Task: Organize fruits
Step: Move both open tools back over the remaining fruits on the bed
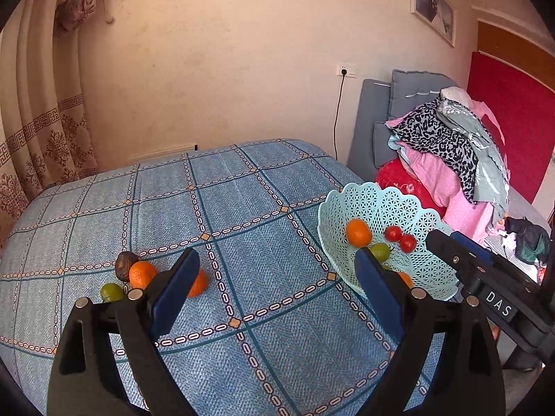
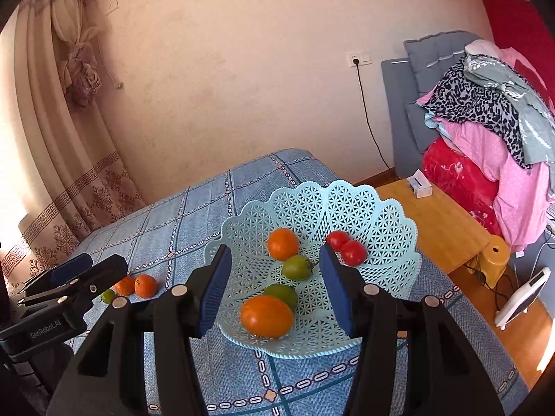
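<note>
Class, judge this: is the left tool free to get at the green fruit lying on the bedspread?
Probably yes. The left tool is open and empty, and the green fruit lies uncovered on the bedspread, though an orange sits close beside it.

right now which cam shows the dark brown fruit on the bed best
The left wrist view. The dark brown fruit sits in the open on the blue cover, touching an orange. In the right wrist view the left tongs seem to hide it; only the oranges and a green fruit show there.

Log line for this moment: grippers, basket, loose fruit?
left hand-held gripper open | right hand-held gripper open, empty | basket six fruits | loose fruit on bedspread
</note>
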Tool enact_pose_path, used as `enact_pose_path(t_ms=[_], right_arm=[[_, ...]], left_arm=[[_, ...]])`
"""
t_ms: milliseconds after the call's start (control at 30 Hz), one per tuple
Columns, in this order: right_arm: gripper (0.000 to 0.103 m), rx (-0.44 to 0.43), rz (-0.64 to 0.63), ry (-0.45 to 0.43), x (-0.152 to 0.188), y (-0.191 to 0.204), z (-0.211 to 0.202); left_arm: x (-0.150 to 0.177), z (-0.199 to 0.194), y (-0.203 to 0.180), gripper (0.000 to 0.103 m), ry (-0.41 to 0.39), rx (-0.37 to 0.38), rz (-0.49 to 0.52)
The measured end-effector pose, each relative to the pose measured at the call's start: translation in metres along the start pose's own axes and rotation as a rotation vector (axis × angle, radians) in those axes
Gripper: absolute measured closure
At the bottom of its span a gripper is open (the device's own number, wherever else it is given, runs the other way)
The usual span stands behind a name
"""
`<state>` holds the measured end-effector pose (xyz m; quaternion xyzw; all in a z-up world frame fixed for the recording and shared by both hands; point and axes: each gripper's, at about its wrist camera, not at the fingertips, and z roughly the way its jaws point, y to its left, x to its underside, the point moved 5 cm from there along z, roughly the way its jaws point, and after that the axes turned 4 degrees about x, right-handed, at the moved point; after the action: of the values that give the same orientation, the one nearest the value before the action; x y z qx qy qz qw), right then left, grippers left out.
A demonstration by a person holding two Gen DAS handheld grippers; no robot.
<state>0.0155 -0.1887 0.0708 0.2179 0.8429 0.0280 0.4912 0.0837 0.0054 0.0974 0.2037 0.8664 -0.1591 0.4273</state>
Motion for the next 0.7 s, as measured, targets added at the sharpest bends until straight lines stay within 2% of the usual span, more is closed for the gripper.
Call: enact_pose_path(t_ms=[700], right_arm=[[0.050, -0.076, -0.089, 0.034, 0.018, 0.056, 0.002]], left_arm=[[0.009, -0.022, 0.081, 0.011, -0.014, -0.124, -0.099]])
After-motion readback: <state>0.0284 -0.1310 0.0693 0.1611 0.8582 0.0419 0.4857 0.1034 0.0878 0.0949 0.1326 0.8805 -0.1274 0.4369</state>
